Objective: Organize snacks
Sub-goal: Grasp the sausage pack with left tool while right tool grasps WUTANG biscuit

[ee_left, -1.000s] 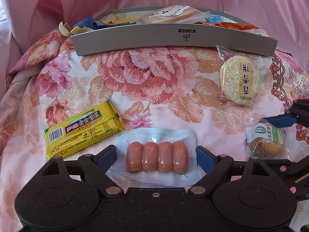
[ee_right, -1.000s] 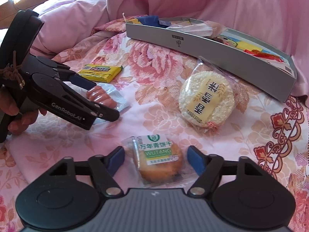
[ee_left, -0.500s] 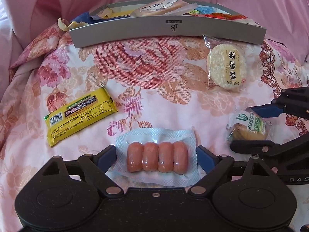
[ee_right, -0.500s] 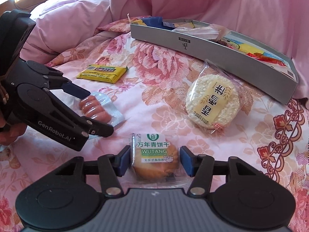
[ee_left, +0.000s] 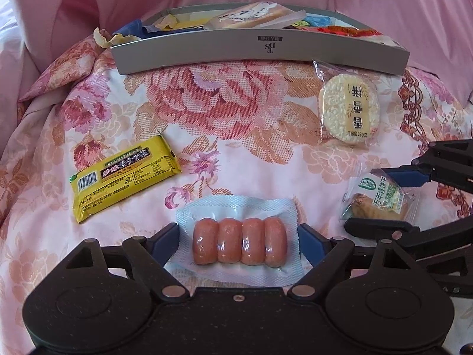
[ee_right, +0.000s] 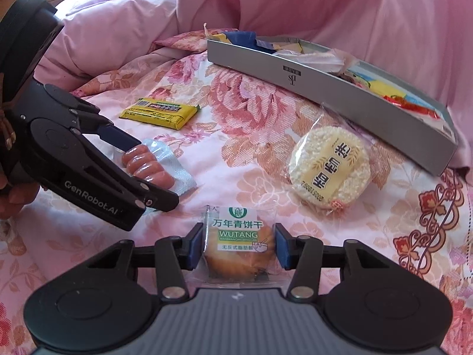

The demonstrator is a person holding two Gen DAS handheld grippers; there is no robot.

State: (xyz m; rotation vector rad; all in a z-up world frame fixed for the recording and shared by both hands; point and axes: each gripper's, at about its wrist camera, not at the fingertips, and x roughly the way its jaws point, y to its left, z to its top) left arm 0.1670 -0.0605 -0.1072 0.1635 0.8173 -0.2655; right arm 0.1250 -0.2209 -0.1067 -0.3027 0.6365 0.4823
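Left wrist view: left gripper (ee_left: 239, 236), released and just narrowing, straddles the sealed sausage pack (ee_left: 239, 244) on the floral bedspread (ee_left: 242, 153); yellow biscuit bar (ee_left: 124, 179) toward the left edge, rice cracker (ee_left: 348, 109) just below the grey snack box (ee_left: 260, 50). Right wrist view: right gripper (ee_right: 239, 248), jaws just closing, pads against the wrapper sides, grasps the WUTANG biscuit (ee_right: 238, 245), with the left gripper (ee_right: 139, 171) around the sausage pack (ee_right: 147, 167) just beside.

grey box (ee_left: 207, 50), yellow wrapper (ee_left: 124, 177), floral bedspread (ee_left: 236, 112)
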